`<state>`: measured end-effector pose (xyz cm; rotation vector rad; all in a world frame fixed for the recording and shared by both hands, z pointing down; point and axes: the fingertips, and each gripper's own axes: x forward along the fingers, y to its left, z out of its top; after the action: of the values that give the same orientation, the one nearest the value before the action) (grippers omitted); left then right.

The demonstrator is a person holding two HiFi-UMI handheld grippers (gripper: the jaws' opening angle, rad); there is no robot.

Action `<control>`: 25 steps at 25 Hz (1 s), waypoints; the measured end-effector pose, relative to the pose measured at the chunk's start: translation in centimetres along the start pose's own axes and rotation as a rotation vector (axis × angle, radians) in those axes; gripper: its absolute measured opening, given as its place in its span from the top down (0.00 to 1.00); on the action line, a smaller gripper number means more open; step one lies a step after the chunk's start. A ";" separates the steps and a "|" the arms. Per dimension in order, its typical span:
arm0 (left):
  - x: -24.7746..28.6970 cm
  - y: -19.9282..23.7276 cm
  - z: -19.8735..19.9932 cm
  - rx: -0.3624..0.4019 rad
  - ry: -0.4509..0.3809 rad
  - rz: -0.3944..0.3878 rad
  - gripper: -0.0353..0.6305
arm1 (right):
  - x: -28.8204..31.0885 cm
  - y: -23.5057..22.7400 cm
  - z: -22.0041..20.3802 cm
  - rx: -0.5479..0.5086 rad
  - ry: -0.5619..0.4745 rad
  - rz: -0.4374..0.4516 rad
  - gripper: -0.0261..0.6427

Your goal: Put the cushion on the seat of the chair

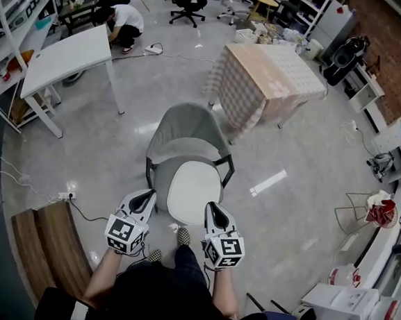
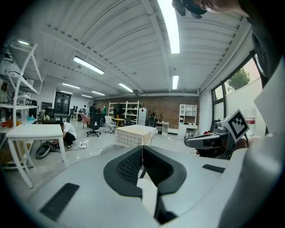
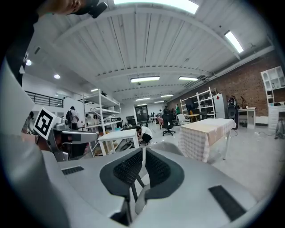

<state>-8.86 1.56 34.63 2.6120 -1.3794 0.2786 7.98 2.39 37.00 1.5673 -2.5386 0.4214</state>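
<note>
A grey chair [image 1: 186, 128] with a curved back and black arms stands on the floor in front of me, its back on the far side. A white oval cushion [image 1: 195, 190] lies flat on its seat. My left gripper [image 1: 143, 198] hovers at the cushion's near left edge and my right gripper [image 1: 213, 209] at its near right edge. Neither touches the cushion. In the left gripper view the left gripper [image 2: 142, 149] has its jaws meeting at the tips with nothing between them. The right gripper [image 3: 143, 151] is likewise shut and empty, with the chair back just beyond it.
A table with a checked cloth [image 1: 271, 75] stands beyond the chair to the right, a white table [image 1: 66, 57] to the left. A person [image 1: 125, 24] crouches at the far left. A wooden bench [image 1: 53, 247] and a power strip [image 1: 65, 195] lie near left. A wire rack [image 1: 357, 208] stands at the right.
</note>
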 end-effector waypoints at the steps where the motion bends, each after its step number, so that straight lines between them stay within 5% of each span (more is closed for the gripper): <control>1: -0.6 -0.1 -0.1 0.000 0.000 0.001 0.92 | -0.5 0.4 0.1 -0.005 -0.004 0.002 0.89; 25: -5.0 -2.5 1.2 0.027 -0.038 -0.039 0.92 | -5.6 3.7 0.4 -0.038 -0.045 -0.036 0.90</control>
<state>-9.48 6.67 32.09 2.6759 -1.3436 0.2455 7.21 8.59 34.56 1.6242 -2.5314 0.3348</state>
